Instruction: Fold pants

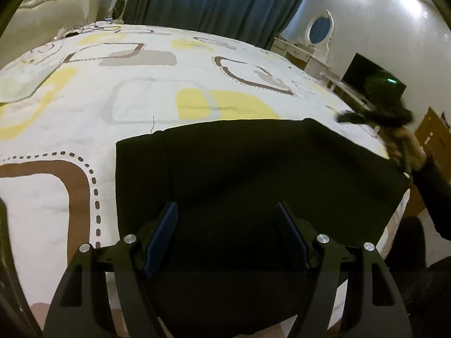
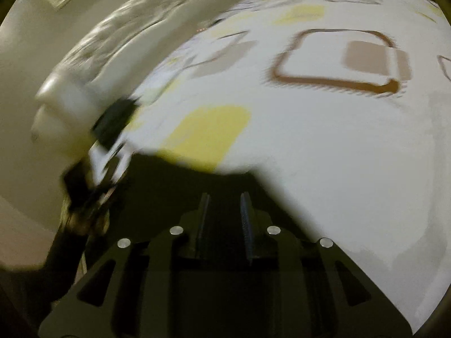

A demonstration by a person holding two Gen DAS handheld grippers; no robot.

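Note:
Black pants point(image 1: 253, 174) lie flat in a folded rectangle on the patterned bed sheet point(image 1: 141, 90). My left gripper point(image 1: 227, 211) is open, its jaws wide apart above the near part of the pants, holding nothing. In the right wrist view, which is blurred by motion, my right gripper point(image 2: 224, 200) has its jaws partly open with a narrow gap, over a corner of the pants point(image 2: 197, 186); nothing shows between the fingers. The right gripper also shows in the left wrist view point(image 1: 375, 115) beyond the pants' far right corner. The left gripper shows blurred in the right wrist view point(image 2: 112, 124).
The bed sheet point(image 2: 324, 140) stretches far beyond the pants. A padded headboard point(image 2: 118, 45) stands at the left of the right wrist view. Blue curtains point(image 1: 220, 0), a white dresser with an oval mirror point(image 1: 320, 31) and a dark screen point(image 1: 363, 70) stand beyond the bed.

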